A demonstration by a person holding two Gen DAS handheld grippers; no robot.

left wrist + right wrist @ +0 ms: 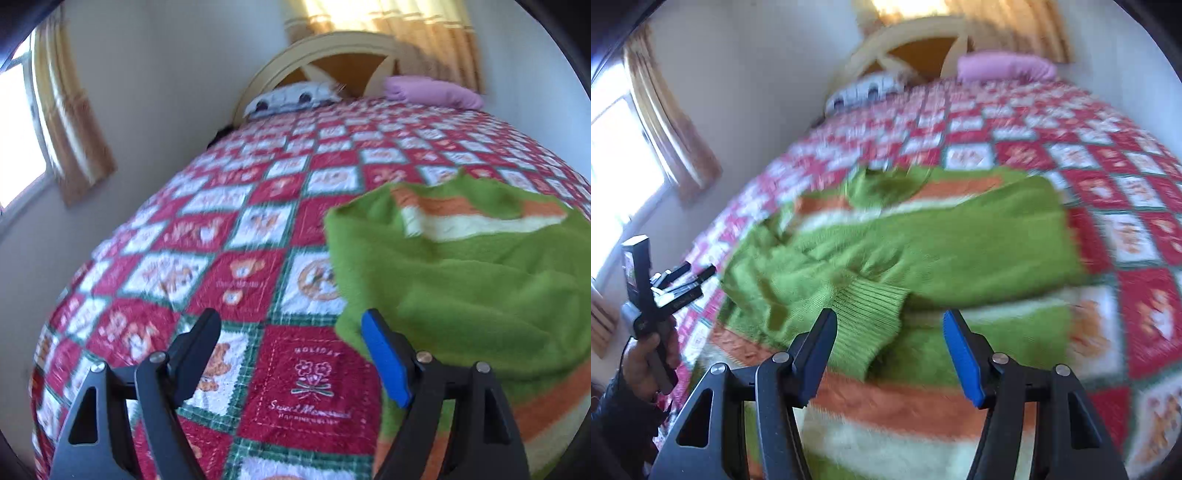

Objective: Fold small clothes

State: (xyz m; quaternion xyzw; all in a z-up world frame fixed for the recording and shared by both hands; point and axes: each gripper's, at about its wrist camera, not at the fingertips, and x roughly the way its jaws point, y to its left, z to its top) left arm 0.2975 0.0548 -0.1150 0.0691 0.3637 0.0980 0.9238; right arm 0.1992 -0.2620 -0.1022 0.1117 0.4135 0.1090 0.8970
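A small green sweater [942, 251] with orange and cream stripes lies partly folded on the bed, a ribbed green cuff [871, 306] resting on top near its front. My right gripper [890, 332] is open and empty, hovering just above the cuff. My left gripper [291, 332] is open and empty over the quilt, just left of the sweater's edge [461, 280]. The left gripper also shows in the right wrist view [687, 277], held in a hand at the sweater's left side.
The red, white and green patchwork quilt [229, 236] covers the bed. A pink pillow [432, 90], a white patterned pillow [291, 98] and a yellow headboard [332, 44] are at the far end. A wall and a curtained window [22, 147] are to the left.
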